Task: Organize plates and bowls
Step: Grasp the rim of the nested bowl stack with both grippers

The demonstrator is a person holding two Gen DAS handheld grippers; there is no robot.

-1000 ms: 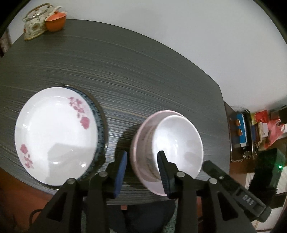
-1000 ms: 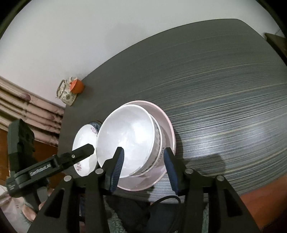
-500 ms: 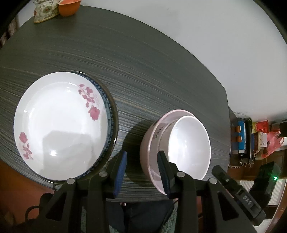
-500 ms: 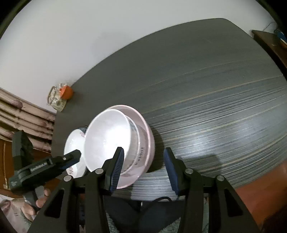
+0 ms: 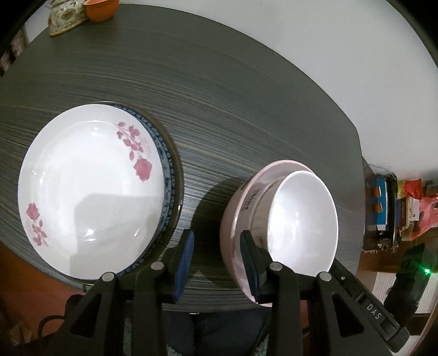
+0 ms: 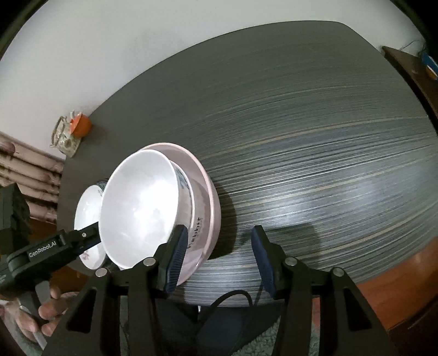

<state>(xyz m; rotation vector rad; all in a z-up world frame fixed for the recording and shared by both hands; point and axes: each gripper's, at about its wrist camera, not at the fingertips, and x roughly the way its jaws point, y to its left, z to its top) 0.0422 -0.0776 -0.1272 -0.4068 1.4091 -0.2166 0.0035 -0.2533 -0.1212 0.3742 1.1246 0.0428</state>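
Near the front edge of the dark desk (image 5: 246,115), a white bowl (image 5: 303,219) is nested inside a pink bowl (image 5: 232,219). To the left of that, well apart, a rose plate (image 5: 90,189) is stacked on a blue-rimmed plate (image 5: 168,175).

The left gripper (image 5: 216,260) is seen low at the pink bowl's near-left side. Its right finger (image 5: 249,263) overlaps the bowl's outer wall, and its left finger (image 5: 184,263) is out over bare desk between the bowl and the plates. So the wall isn't between the fingers, and they're parted with nothing gripped. Actual contact can't be told.

From the right wrist view, the right gripper (image 6: 219,257) is found just right of the bowls (image 6: 202,208). Its left finger (image 6: 175,260) is up against the pink bowl's lettered side and its right finger (image 6: 261,260) is over bare desk. Those fingers are parted too, nothing clamped, only desk in the gap.

At the far corner, an orange cup (image 5: 101,9) is parked beside a floral thing (image 5: 64,16).
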